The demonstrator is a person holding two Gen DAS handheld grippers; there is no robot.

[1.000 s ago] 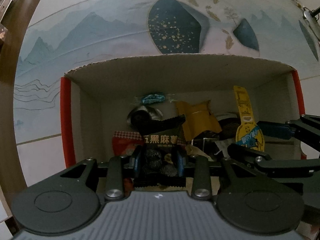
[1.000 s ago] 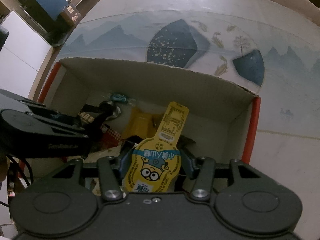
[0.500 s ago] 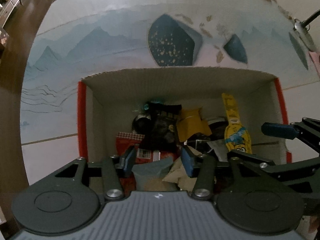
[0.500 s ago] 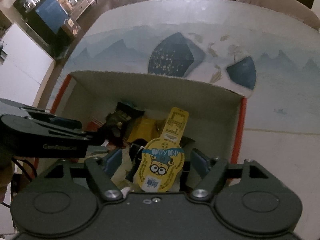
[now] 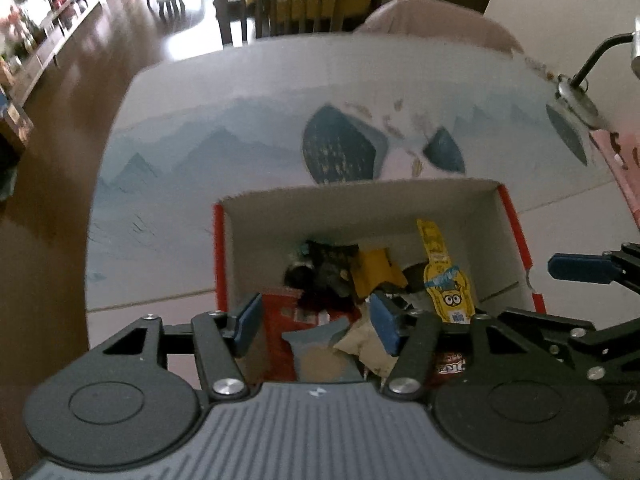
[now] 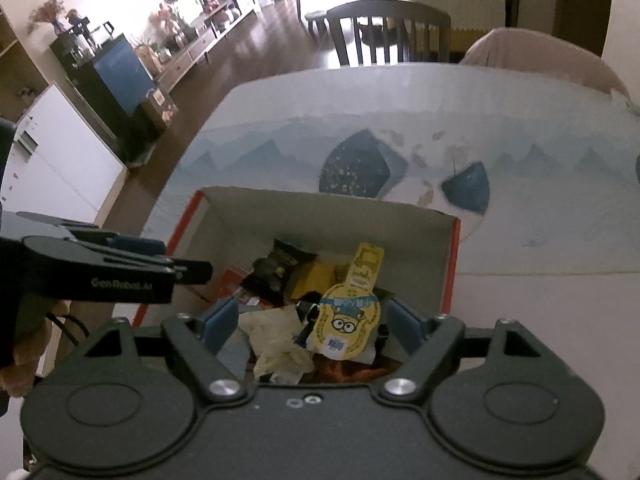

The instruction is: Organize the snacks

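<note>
Red-edged cardboard box (image 5: 516, 224) holds our snack packets; both grippers' (image 5: 316, 322) (image 6: 310, 322) jaws have just been opening, released, nothing between.

Dim, motion-blurred fisheye views; bright window glare, perhaps daylight, behind.

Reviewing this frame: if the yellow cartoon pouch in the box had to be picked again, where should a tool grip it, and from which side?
Probably the narrow yellow neck of the pouch, from above. It sticks up clear of the other snacks in the box, while the wide cartoon body lies crowded among wrappers.
</note>
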